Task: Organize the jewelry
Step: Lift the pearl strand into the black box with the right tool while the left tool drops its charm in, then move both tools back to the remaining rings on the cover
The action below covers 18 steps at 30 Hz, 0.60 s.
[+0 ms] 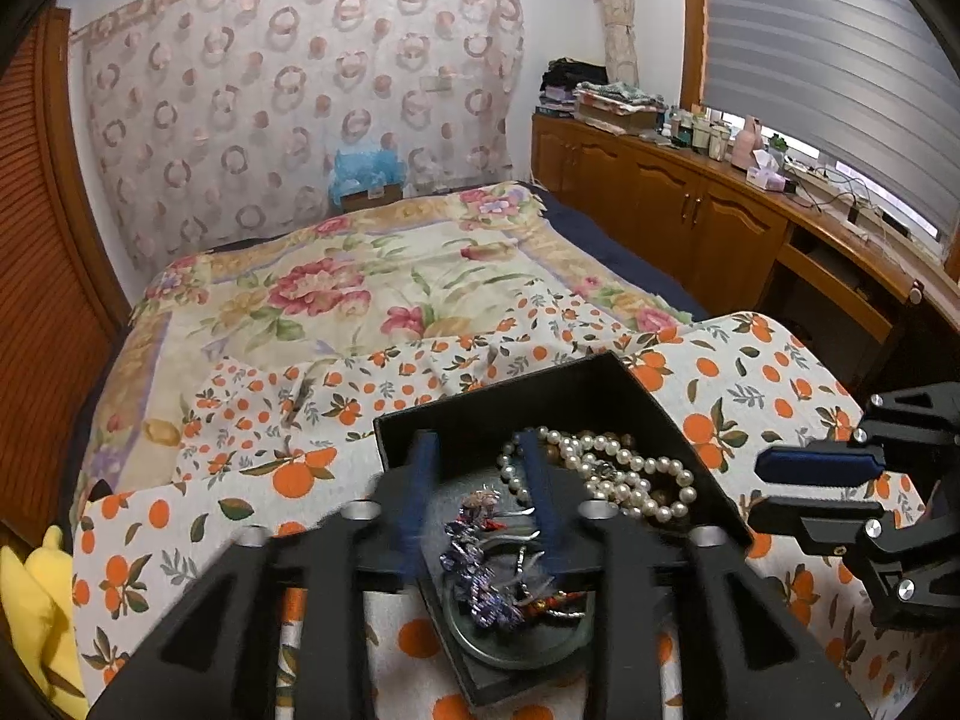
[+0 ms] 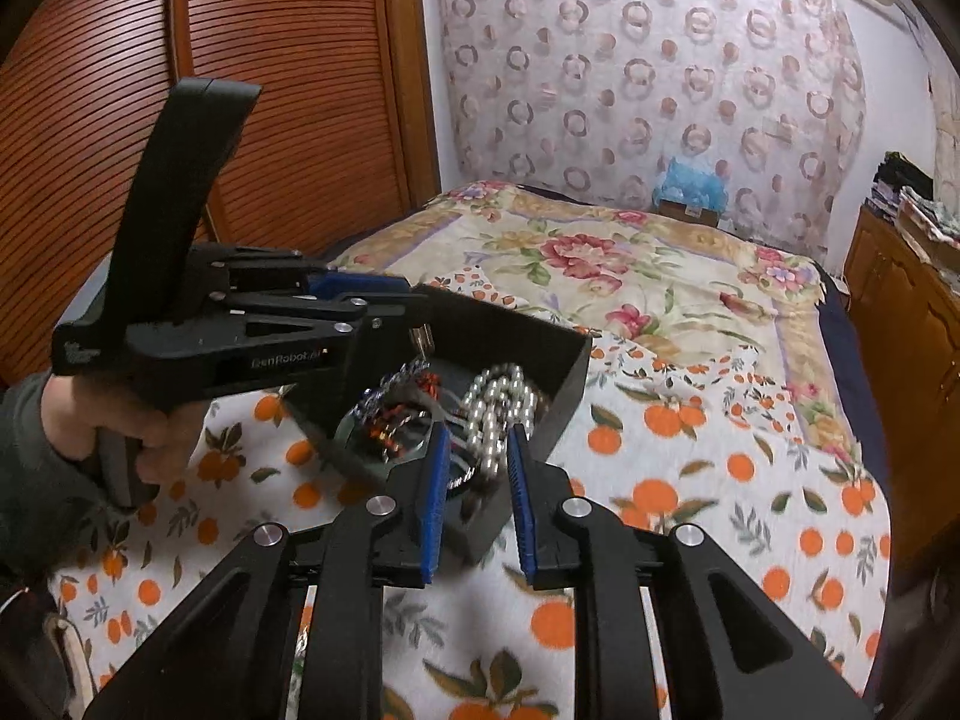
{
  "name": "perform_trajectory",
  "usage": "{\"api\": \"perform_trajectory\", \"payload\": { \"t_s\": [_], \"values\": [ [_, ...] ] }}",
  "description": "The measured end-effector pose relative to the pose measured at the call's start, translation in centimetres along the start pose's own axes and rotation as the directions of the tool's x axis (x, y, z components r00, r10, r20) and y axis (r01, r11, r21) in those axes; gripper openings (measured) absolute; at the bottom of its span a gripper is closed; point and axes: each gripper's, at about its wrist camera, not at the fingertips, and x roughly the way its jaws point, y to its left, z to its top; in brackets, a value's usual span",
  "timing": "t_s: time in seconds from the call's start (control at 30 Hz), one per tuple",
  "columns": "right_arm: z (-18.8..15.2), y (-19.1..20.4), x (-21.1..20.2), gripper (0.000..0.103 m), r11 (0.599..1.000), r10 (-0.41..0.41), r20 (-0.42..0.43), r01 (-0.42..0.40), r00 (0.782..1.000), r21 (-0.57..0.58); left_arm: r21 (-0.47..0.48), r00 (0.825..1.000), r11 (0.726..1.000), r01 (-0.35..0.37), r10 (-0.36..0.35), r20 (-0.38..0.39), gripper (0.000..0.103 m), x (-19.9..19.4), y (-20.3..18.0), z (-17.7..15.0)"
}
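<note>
A black open box sits on an orange-print cloth. Inside lie a white pearl necklace, a purple beaded hair ornament and a dark round bangle. My left gripper is open, its blue pads reaching into the box on either side of the ornament. My right gripper is open and empty just at the box's near side, in front of the pearls. The left gripper also shows in the right wrist view, over the box's left edge.
The orange-print cloth lies over a board on a bed with a floral blanket. A wooden cabinet with clutter stands at the right. A yellow soft thing lies at the left.
</note>
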Motion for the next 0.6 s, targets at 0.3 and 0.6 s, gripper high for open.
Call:
{"api": "perform_trajectory", "payload": {
  "t_s": [0.3, 0.6],
  "values": [
    [-3.0, 1.3, -1.9, 0.022, 1.0, -0.001, -0.008, 0.001, 1.0, 0.017, 0.02, 1.0, 1.0, 0.007, -0.007, 0.014, 0.042, -2.5, -1.2, -1.6],
    [-5.8, 2.8, -3.3, 0.022, 1.0, -0.007, -0.021, 0.008, 1.0, 0.03, 0.012, 0.999, 1.0, 0.012, -0.013, 0.033, 0.049, -6.4, -2.3, -4.4]
  ]
}}
